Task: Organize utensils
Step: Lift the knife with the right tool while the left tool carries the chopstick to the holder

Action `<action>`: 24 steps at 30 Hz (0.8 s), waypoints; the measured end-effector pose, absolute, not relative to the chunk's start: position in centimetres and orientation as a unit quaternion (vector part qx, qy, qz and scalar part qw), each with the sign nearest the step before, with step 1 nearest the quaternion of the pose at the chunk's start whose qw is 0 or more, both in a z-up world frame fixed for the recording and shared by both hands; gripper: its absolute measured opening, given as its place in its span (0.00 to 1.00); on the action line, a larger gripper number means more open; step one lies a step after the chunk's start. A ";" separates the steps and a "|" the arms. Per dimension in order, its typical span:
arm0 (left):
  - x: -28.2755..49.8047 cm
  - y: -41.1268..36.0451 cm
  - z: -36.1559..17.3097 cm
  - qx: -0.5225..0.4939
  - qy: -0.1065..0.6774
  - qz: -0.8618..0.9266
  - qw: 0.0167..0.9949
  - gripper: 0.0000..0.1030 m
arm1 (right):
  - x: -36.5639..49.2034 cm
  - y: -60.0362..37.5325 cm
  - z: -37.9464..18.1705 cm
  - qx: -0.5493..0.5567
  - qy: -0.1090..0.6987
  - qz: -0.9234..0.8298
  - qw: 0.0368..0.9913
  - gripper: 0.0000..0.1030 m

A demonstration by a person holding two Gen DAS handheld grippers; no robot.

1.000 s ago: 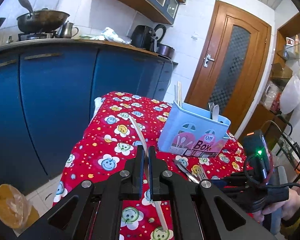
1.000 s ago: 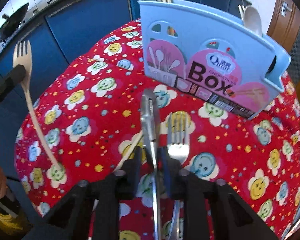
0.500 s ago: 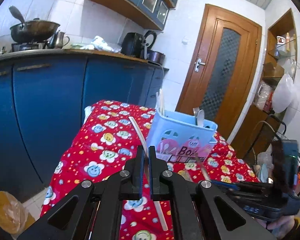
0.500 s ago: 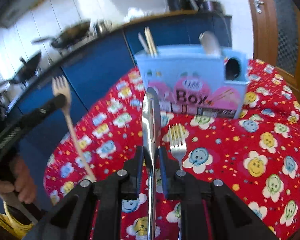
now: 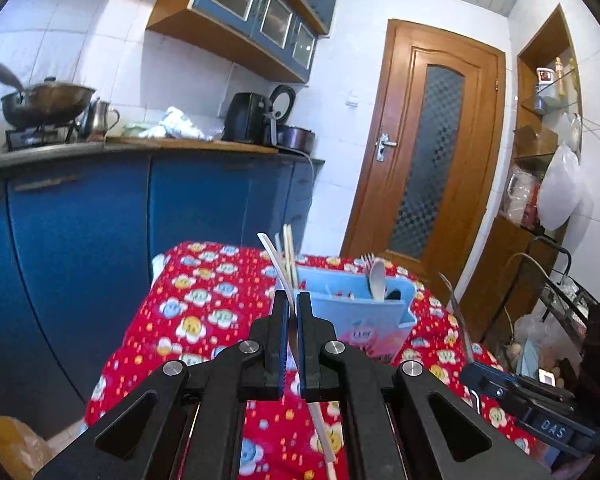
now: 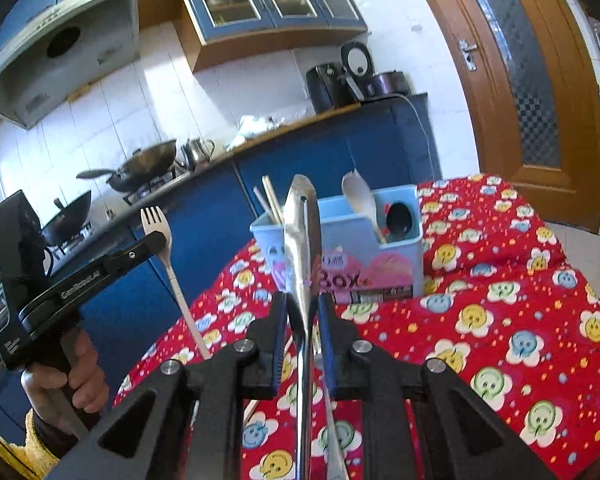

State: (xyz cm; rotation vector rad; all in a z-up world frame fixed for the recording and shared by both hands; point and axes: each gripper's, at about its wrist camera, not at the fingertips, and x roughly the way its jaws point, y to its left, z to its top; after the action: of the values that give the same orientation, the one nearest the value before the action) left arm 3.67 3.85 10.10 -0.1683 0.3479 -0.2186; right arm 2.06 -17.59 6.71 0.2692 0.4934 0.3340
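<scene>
Grippers higher than before: left gripper [image 5: 292, 312] pinches pale fork [image 6: 156, 222] (handle), right gripper [image 6: 302, 312] clamps steel utensil [image 6: 300, 232].

The metal utensil [image 6: 302, 264] runs off the right wrist picture's edge at 6 o'clock. The holder's print [image 5: 360, 336] blurs; the left tool [image 5: 292, 314] hides its near wall.
</scene>
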 end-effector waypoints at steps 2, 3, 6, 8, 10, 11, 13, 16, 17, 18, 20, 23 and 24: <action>4.3 3.4 10.9 -0.078 0.164 -0.106 0.978 0.03 | 2.4 -18.0 7.0 0.136 0.231 0.165 0.949 0.17; 4.8 3.2 11.4 -0.075 0.156 -0.104 0.979 0.03 | 2.5 -18.1 7.1 0.138 0.225 0.165 0.950 0.17; 5.9 2.7 12.6 -0.072 0.139 -0.102 0.982 0.04 | 3.2 -18.7 7.6 0.145 0.209 0.165 0.953 0.17; 6.7 2.4 13.4 -0.071 0.128 -0.102 0.984 0.04 | 3.9 -19.0 8.0 0.146 0.198 0.165 0.955 0.17; 7.6 2.0 14.3 -0.066 0.114 -0.097 0.987 0.04 | 4.5 -19.3 8.4 0.143 0.189 0.161 0.958 0.17; 8.0 1.9 14.6 -0.064 0.109 -0.094 0.987 0.03 | 4.8 -19.5 8.5 0.142 0.185 0.158 0.960 0.17; 9.0 1.6 15.2 -0.062 0.100 -0.086 0.989 0.03 | 5.4 -19.8 8.8 0.143 0.179 0.155 0.961 0.17; 10.5 1.1 15.7 -0.060 0.087 -0.075 0.992 0.03 | 6.4 -20.2 9.2 0.140 0.170 0.151 0.964 0.17; 11.0 1.0 15.8 -0.060 0.083 -0.072 0.992 0.03 | 6.8 -20.3 9.3 0.139 0.167 0.150 0.965 0.17; 11.6 0.8 15.8 -0.058 0.081 -0.067 0.993 0.03 | 7.1 -20.4 9.4 0.139 0.164 0.149 0.965 0.17; 12.4 0.5 15.7 -0.055 0.079 -0.062 0.993 0.03 | 8.0 -20.6 9.5 0.139 0.160 0.143 0.967 0.17; 13.7 0.2 15.3 -0.049 0.076 -0.055 0.994 0.04 | 9.1 -20.9 9.7 0.139 0.152 0.136 0.969 0.17; 14.0 0.0 15.1 -0.047 0.076 -0.052 0.995 0.04 | 9.5 -21.1 9.8 0.139 0.149 0.133 0.970 0.17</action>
State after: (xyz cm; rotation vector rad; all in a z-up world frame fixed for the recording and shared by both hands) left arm 14.02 0.03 15.09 -0.0945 0.1525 -0.1044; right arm 9.52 -21.05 9.77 0.2804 0.3009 0.2677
